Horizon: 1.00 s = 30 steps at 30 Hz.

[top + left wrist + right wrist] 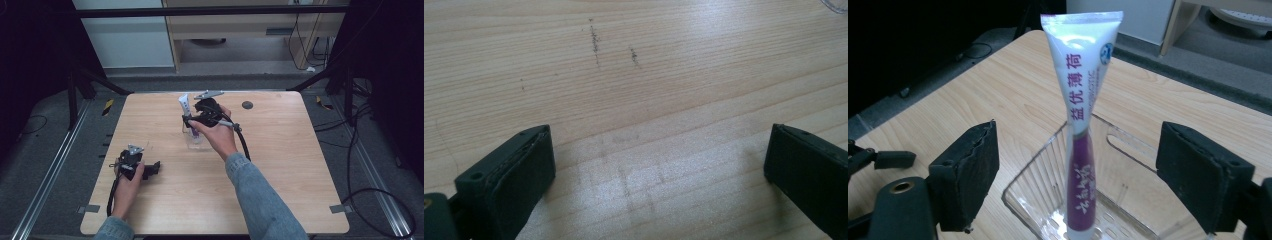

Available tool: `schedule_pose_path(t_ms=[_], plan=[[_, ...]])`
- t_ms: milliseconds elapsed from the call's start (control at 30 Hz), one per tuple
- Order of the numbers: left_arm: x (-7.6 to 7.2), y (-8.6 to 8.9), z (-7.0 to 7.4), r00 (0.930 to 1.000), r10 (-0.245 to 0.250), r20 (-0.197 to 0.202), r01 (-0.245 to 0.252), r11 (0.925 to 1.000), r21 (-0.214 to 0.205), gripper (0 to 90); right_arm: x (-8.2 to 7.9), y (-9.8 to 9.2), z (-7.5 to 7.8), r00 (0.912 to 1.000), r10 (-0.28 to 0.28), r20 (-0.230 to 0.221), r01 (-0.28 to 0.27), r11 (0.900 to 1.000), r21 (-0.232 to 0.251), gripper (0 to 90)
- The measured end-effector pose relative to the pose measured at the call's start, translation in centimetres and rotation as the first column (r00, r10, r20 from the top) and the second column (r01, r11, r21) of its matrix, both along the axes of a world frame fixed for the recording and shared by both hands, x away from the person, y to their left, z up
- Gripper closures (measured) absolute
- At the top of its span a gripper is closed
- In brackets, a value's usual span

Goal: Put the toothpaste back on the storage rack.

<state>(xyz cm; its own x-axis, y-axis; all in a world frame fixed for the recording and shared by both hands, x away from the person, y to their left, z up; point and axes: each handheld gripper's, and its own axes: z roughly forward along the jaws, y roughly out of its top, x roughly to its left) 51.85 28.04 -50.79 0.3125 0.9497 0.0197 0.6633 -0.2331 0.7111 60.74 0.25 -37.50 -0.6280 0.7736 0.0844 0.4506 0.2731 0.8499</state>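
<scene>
One tube (1079, 125) (upright) in one clear cup (1048, 210)

– What stands between the right hand-held gripper (1078, 175) jaws?
– An upright tube (1080, 115) in a clear tray (1048, 200), apart from both pads.
– And by the left hand-held gripper (659, 165)?
– Bare bench (649, 90) between its wide jaws.

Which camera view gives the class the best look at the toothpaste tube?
The right gripper view: the tube stands upright in the clear plastic box, close up, its print readable, between open tongs. The high view shows it small and far off, beside the right gripper. The left gripper view looks at bare table.
</scene>
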Motion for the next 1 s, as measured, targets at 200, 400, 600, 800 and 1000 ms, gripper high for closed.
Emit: schedule_pose_path(t_ms=[200,400,600,800,1000], plan=[[0.0,0.0,0.0,1.0000,0.000,0.000,0.000,1.0000,0.000,0.0,-0.6,-1.2,0.4,0.9999,-0.014,0.008,0.014,0.9992,-0.037,16.6],[0.0,0.0,0.0,1.0000,0.000,0.001,0.000,1.0000,0.001,0.0,-1.0,-3.2,0.5,0.9995,-0.028,0.012,0.028,0.9987,-0.042,15.9],[0.0,0.0,0.0,1.0000,-0.001,0.001,0.001,1.0000,0.001,0.0,-1.4,-5.3,0.2,0.9980,-0.048,0.041,0.049,0.9976,-0.048,15.4],[0.0,0.0,0.0,1.0000,-0.001,0.001,0.001,1.0000,0.001,0.0,-1.9,-7.0,-0.2,0.9971,-0.054,0.053,0.058,0.9962,-0.065,14.8],[0.0,-0.1,0.0,1.0000,-0.001,0.001,0.001,1.0000,-0.001,0.0,-2.4,-8.6,-0.8,0.9955,-0.077,0.055,0.082,0.9929,-0.087,14.6]])
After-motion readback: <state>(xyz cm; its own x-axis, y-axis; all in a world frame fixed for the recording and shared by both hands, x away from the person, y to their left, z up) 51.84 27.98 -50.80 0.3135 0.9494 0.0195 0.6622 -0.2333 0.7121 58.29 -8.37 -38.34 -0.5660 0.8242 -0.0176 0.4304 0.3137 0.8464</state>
